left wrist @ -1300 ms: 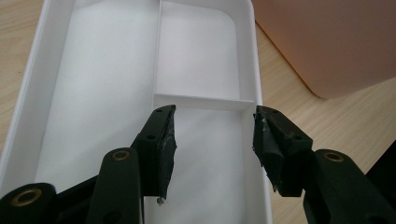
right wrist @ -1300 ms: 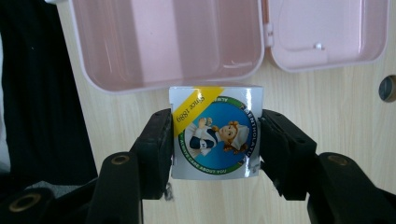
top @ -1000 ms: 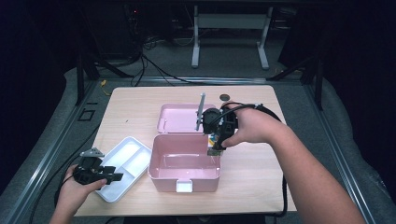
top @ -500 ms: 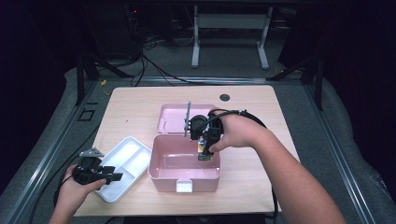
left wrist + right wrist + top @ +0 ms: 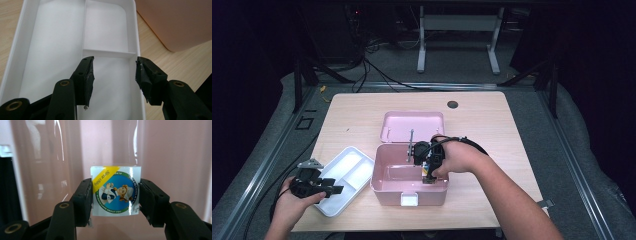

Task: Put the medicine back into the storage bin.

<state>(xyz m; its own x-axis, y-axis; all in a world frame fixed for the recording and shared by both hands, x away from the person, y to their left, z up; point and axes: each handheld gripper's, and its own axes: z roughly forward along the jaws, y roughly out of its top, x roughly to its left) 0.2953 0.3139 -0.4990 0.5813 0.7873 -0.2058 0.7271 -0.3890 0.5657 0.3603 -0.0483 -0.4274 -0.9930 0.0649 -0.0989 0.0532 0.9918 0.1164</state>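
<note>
A small square packet (image 5: 115, 194) carries a round blue picture label and a yellow corner band. My right gripper (image 5: 115, 200) is shut on its two sides. In the high view my right gripper (image 5: 428, 176) points down inside the open pink box (image 5: 409, 197), near its right wall, and the box's glossy pink inside lies behind the packet. My left gripper (image 5: 334, 189) rests at the table's front left. It stands open over the white divided tray (image 5: 50, 50) with nothing between its fingers.
The box's pink lid (image 5: 412, 126) lies flat behind the box. The white tray (image 5: 347, 172) sits just left of the box, and the pink wall (image 5: 180, 22) is close to the tray's right edge. A dark round hole (image 5: 452, 104) marks the far tabletop.
My right hand has come down and toward the front-left, carrying the packet into the pink box. The left hand and tray have stayed put.
</note>
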